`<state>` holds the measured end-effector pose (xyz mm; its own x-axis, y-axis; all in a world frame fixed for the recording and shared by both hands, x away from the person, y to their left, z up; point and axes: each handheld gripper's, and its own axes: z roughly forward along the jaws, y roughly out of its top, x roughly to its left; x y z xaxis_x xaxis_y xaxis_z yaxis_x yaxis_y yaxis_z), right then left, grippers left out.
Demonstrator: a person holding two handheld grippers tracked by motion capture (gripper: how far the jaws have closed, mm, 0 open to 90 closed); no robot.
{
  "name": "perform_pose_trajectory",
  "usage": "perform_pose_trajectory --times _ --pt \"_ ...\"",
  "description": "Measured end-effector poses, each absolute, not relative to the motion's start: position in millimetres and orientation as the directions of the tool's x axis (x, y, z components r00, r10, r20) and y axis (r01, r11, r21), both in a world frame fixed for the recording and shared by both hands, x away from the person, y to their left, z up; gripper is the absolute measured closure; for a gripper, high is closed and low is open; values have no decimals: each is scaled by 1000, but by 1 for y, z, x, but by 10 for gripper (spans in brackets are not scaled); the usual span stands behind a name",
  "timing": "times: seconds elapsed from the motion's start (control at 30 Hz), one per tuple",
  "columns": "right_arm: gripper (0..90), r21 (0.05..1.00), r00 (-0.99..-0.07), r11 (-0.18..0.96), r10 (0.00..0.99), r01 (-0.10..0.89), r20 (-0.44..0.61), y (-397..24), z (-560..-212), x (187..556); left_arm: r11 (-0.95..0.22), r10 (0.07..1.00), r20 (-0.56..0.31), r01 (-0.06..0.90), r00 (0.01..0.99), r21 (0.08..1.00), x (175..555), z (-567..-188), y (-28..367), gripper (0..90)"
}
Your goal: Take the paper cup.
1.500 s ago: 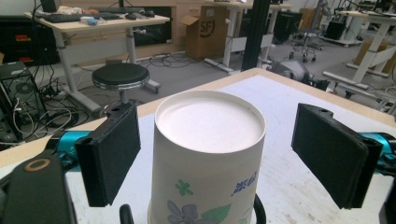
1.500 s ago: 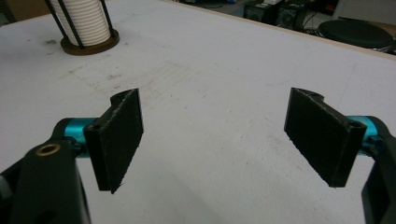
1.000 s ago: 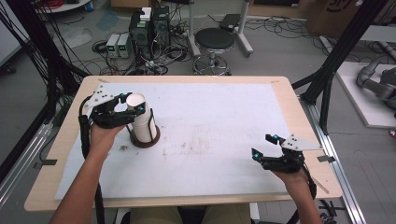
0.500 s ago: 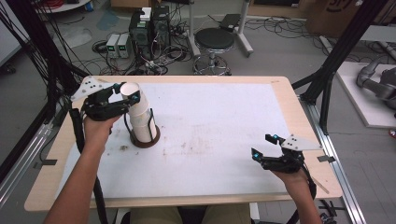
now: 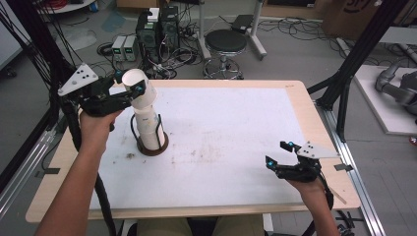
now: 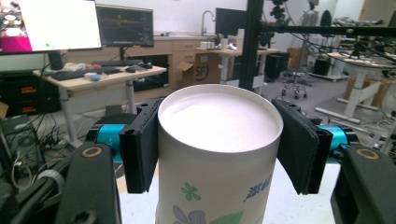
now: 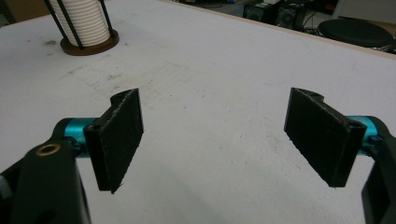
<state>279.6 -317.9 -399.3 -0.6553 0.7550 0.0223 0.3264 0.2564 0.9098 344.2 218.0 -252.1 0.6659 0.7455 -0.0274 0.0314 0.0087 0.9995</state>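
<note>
Left gripper (image 5: 132,88) clamped on a white paper cup with floral print (image 6: 219,154), raised atop the cup stack in a black wire holder (image 5: 150,132), right gripper (image 5: 281,153) wide open, empty, over the white tabletop (image 5: 236,128)

The cup (image 6: 219,154) looks like matt white paper with a printed flower pattern and a smooth rolled rim. The holder (image 5: 152,145) has thin black metal rods on a dark wooden base. The table (image 5: 236,128) has a scuffed, stained white top edged in pale wood.
</note>
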Motion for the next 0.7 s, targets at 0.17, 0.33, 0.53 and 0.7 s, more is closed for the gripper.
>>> perform_pose_trajectory --times 0.17,0.33,0.53,0.7 --pt "200 909 -649 249 760 333 30 -319 -400 280 3 702 -16 20 712 1000 342 -246 198 366" --pt "200 913 -650 243 759 327 31 -319 -399 280 -5 657 -11 19 754 1000 344 -244 174 368" --pt "200 915 -656 241 754 323 32 -318 -398 281 -14 618 -12 26 786 1000 348 -247 150 369" --pt "200 914 -661 244 750 323 34 -318 -400 283 -22 585 -17 36 811 999 353 -255 129 369"
